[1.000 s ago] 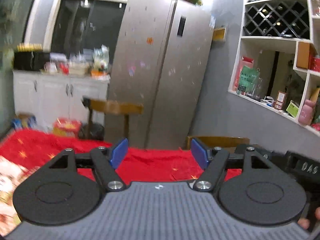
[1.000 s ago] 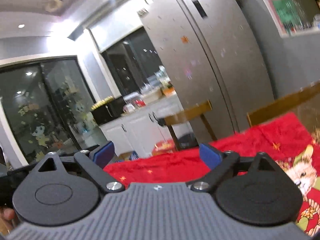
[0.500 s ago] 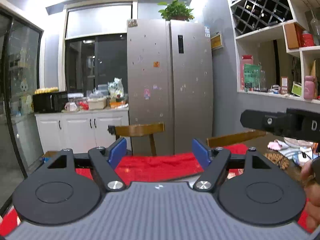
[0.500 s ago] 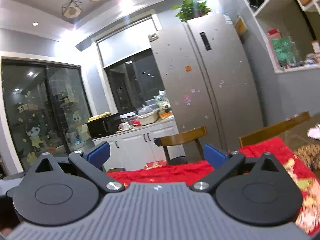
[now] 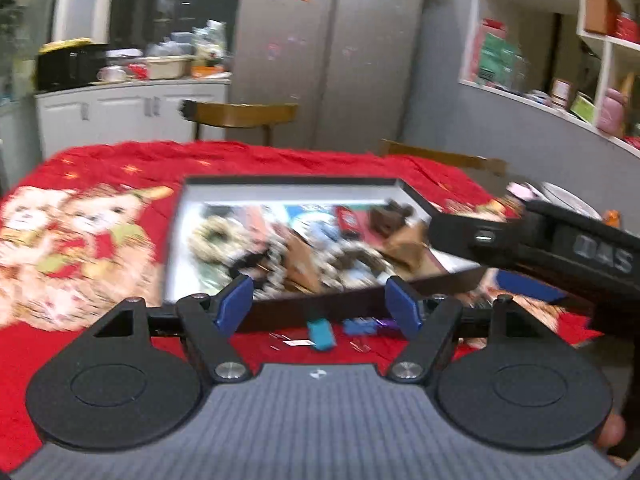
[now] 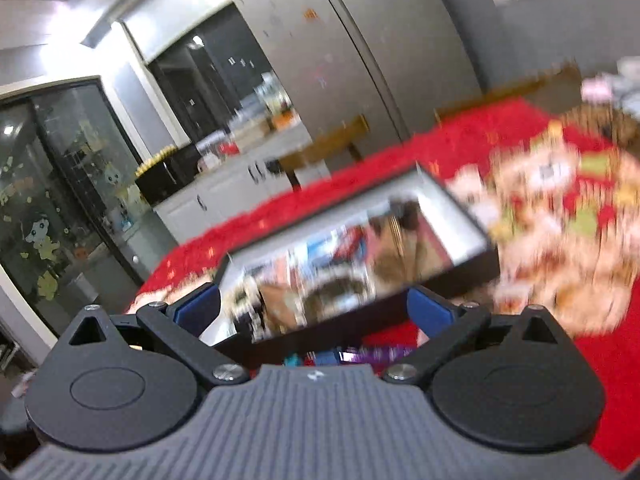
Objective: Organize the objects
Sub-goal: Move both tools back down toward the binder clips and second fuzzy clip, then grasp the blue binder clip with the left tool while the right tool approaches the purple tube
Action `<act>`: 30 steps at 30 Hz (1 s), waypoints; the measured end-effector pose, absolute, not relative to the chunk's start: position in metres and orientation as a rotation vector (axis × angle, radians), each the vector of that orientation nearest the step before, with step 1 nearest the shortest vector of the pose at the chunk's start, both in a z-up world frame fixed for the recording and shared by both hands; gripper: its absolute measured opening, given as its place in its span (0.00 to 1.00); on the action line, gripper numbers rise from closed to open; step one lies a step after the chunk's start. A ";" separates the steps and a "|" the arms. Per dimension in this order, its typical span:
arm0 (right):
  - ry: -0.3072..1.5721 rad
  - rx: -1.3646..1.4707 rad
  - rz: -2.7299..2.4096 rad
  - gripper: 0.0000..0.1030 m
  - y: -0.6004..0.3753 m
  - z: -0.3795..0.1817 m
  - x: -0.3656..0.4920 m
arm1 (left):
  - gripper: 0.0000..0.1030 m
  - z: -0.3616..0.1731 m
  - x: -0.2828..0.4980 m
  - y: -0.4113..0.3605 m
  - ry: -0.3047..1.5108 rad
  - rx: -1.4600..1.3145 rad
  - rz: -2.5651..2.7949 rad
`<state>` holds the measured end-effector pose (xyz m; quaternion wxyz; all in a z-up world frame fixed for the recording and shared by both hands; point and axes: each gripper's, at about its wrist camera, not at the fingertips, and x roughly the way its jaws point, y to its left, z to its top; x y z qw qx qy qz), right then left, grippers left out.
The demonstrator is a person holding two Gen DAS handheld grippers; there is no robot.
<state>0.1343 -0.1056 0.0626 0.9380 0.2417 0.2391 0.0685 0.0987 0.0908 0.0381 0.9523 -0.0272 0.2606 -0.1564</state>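
Note:
A black-rimmed shallow box (image 5: 288, 181) with a white inside lies on the red patterned tablecloth (image 5: 100, 168) and holds a blurred jumble of small items. It also shows in the right wrist view (image 6: 486, 258). My left gripper (image 5: 320, 304) is open and empty above the box's near edge. My right gripper (image 6: 316, 306) is open and empty at the same edge, and its black body (image 5: 560, 244) shows at the right of the left wrist view. Small loose pieces lie in front of the box: a teal one (image 5: 321, 332), a blue one (image 5: 358, 326) and a purple one (image 6: 376, 354).
Wooden chairs (image 5: 240, 114) stand at the table's far side. A steel fridge (image 5: 332, 48), white cabinets (image 5: 120, 112) with clutter on top and wall shelves (image 5: 560, 60) stand behind. A white dish (image 5: 568, 200) sits at the table's right end.
Both grippers have tilted down from facing the room towards the table. The box and the loose pieces have come into view. Both stay open.

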 end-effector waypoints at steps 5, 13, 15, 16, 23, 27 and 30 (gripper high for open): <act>0.625 0.587 0.127 0.96 -0.112 0.028 0.136 | 0.75 0.017 0.112 0.071 0.598 0.016 -0.304; 0.696 0.583 0.140 0.95 -0.110 0.009 0.147 | 0.75 -0.007 0.143 0.085 0.717 -0.058 -0.220; 0.697 0.563 0.136 0.95 -0.110 0.007 0.149 | 0.75 -0.009 0.143 0.083 0.730 -0.055 -0.221; 0.692 0.562 0.137 0.95 -0.110 0.007 0.149 | 0.75 -0.008 0.141 0.081 0.717 -0.043 -0.212; 0.672 0.443 0.106 0.94 -0.106 0.011 0.159 | 0.75 -0.011 0.145 0.076 0.695 -0.023 -0.152; 0.670 0.332 0.116 0.94 -0.100 0.012 0.163 | 0.75 -0.013 0.146 0.073 0.683 0.005 -0.123; 0.668 0.300 0.112 0.94 -0.101 0.011 0.166 | 0.75 -0.014 0.148 0.070 0.680 0.032 -0.113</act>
